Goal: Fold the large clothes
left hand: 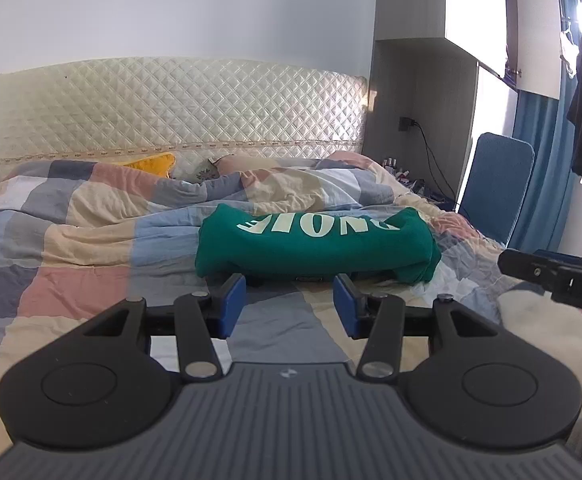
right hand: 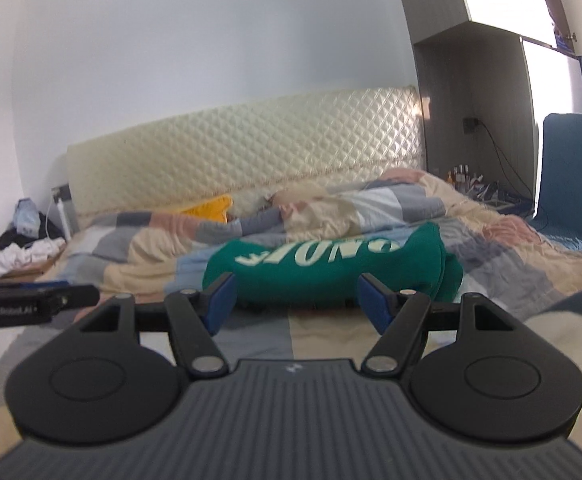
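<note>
Both hand-held grippers stand released with nothing between their blue pads: the left hand-held gripper point(left hand: 289, 304) and the right hand-held gripper point(right hand: 295, 300) each sit just short of the near edge of the green sweatshirt point(left hand: 315, 246). That sweatshirt lies folded into a thick, rounded bundle on the patchwork quilt point(left hand: 91, 248) in the middle of the bed, its pale lettering upside down on top. If a pad catches only the top layer, or pinches the soft quilt beneath, I judge the bundle could spring open or drag askew.

Bare quilt point(left hand: 287, 320) before green bundle point(left hand: 315, 248)
</note>
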`<move>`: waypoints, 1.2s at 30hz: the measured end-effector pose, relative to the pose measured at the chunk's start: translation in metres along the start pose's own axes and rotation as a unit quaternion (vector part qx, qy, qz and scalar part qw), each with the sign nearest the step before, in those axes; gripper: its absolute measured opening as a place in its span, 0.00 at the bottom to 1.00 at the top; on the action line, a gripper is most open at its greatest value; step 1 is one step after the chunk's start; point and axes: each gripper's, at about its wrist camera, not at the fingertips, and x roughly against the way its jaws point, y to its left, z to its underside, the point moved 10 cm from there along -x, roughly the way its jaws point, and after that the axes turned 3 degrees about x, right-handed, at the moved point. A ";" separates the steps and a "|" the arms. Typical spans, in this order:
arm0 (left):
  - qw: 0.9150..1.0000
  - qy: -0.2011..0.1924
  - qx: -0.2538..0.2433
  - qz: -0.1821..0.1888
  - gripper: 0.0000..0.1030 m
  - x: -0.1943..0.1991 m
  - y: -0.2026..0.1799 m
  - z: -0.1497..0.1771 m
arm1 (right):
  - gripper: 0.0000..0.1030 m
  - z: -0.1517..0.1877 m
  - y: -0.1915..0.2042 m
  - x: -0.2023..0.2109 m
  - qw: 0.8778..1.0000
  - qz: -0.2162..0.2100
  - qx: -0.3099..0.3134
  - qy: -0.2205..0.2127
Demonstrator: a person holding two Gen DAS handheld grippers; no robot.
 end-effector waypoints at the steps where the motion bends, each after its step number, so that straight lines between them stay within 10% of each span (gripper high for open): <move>1: 1.000 0.001 -0.003 -0.002 0.53 -0.001 -0.001 0.004 | 0.68 0.004 0.001 -0.001 1.000 0.002 0.002 0.002; 36: 1.000 0.013 0.013 -0.009 0.61 -0.018 0.002 0.025 | 0.67 0.039 0.001 -0.007 0.999 0.033 0.025 0.013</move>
